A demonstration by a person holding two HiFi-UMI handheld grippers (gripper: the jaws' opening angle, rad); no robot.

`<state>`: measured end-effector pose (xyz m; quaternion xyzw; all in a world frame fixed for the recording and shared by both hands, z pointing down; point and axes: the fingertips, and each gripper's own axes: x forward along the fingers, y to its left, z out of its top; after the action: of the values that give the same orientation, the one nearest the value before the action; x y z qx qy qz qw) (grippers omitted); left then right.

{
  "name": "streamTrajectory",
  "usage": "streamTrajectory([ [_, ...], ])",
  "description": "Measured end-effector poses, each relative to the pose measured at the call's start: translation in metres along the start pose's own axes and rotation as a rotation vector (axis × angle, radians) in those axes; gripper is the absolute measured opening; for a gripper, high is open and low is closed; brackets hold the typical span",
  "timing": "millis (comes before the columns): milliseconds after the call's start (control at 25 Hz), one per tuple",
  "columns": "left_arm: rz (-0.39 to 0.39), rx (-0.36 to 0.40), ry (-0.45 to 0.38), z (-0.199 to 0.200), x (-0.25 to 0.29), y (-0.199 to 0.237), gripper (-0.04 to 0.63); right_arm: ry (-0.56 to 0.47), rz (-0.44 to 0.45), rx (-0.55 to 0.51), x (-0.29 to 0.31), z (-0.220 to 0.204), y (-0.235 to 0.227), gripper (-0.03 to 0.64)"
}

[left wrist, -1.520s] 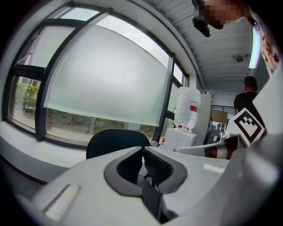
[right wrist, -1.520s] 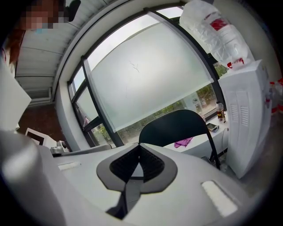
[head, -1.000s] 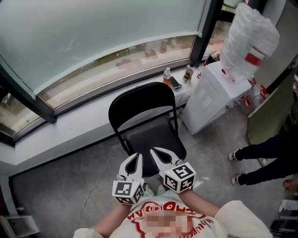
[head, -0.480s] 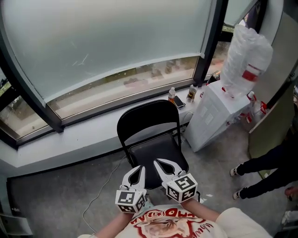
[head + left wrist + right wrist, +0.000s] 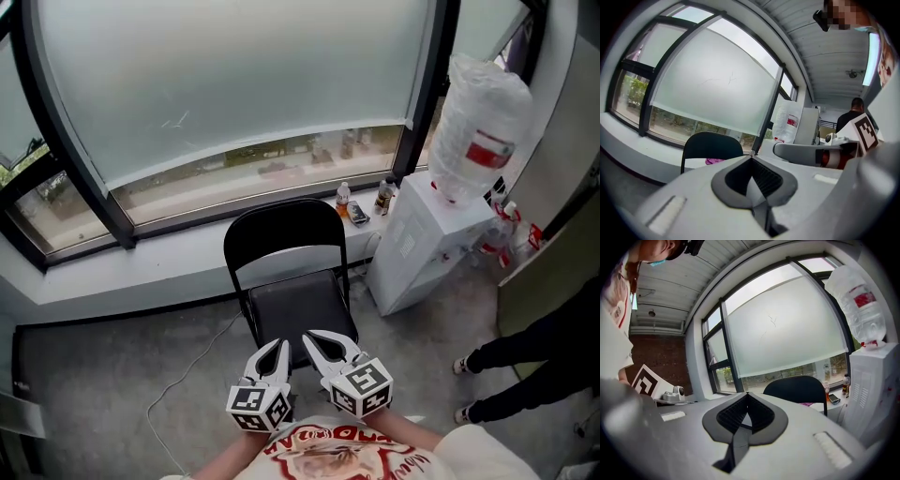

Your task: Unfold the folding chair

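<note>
A black folding chair [image 5: 286, 234] stands unfolded on the floor before the window, its seat [image 5: 300, 309] flat and facing me. Both grippers hover close to my body, just short of the seat's front edge and apart from it. My left gripper [image 5: 280, 344] is shut with nothing in it, and so is my right gripper [image 5: 309, 337] beside it. In the left gripper view the chair's backrest [image 5: 712, 143] shows beyond the meeting tips of the left gripper [image 5: 751, 153]. The right gripper view has the chair [image 5: 797, 387] behind the right gripper [image 5: 747, 393].
A white water dispenser [image 5: 422, 234] with a big bottle [image 5: 478, 122] stands right of the chair. Small bottles and a phone [image 5: 356, 214] sit on the window ledge [image 5: 141, 262]. A person's legs [image 5: 525, 366] are at the right. A cable [image 5: 187, 384] lies on the floor at left.
The head view has lifted and drawn back, showing more of the window. Both grippers stay shut near my body, and the chair stands as before.
</note>
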<state>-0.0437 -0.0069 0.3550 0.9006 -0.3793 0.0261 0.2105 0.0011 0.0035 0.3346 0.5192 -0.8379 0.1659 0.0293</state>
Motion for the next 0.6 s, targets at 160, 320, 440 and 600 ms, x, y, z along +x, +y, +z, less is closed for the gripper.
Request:
streamTrajectory([
  [160,0.02,-0.019,-0.007,-0.02,-0.011,-0.052,0.0,0.003,0.037,0.018,-0.054,-0.009,-0.005,0.023],
  [320,0.028,-0.029,-0.041,-0.03,-0.028,-0.1,0.0,-0.005,0.087,0.013,-0.1,-0.02,0.0,0.023],
  [440,0.068,-0.021,-0.047,-0.04,-0.046,-0.119,0.0,-0.001,0.139,0.016,-0.118,-0.032,0.009,0.023],
  [600,0.106,0.013,-0.045,-0.047,-0.075,-0.132,0.0,-0.019,0.194,0.011,-0.134,-0.038,0.028,0.023],
])
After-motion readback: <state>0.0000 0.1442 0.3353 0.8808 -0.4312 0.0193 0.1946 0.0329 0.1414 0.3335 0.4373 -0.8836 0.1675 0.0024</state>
